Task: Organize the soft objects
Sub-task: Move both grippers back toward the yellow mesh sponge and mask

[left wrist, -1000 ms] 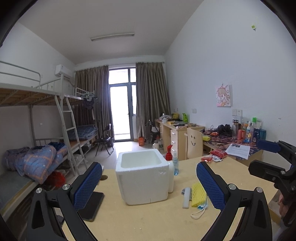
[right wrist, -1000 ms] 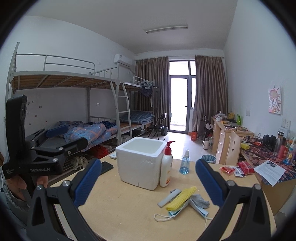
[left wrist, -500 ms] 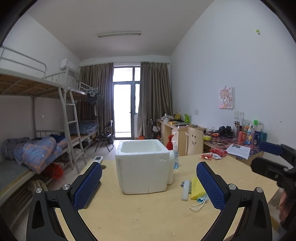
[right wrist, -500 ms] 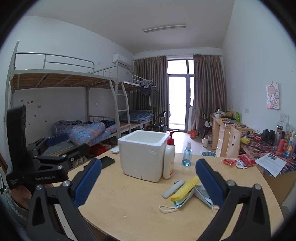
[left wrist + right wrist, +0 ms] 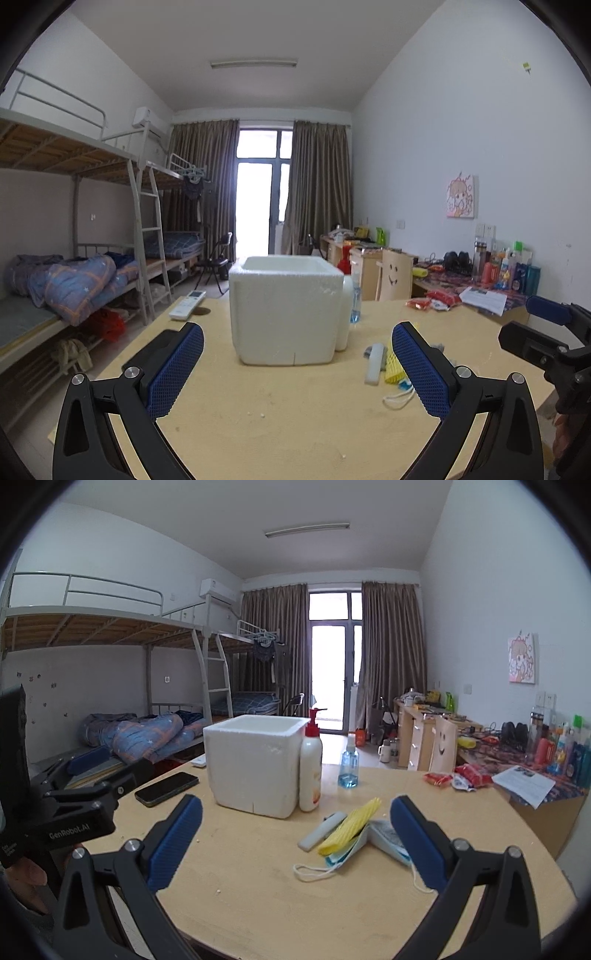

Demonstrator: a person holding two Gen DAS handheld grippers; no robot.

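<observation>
A white foam box stands open in the middle of the wooden table. To its right lie a yellow foam net, face masks with white ear loops, a grey cloth and a white stick-shaped object. My left gripper is open and empty, in front of the box. My right gripper is open and empty, just short of the mask pile.
A lotion pump bottle stands against the box's right side, a blue sanitizer bottle behind it. A phone and a remote lie at the left. Red snack packets and a paper lie far right.
Both grippers have lowered and moved closer to the table. The box and the soft pile now sit larger and nearer in both views. Nothing was grasped.
</observation>
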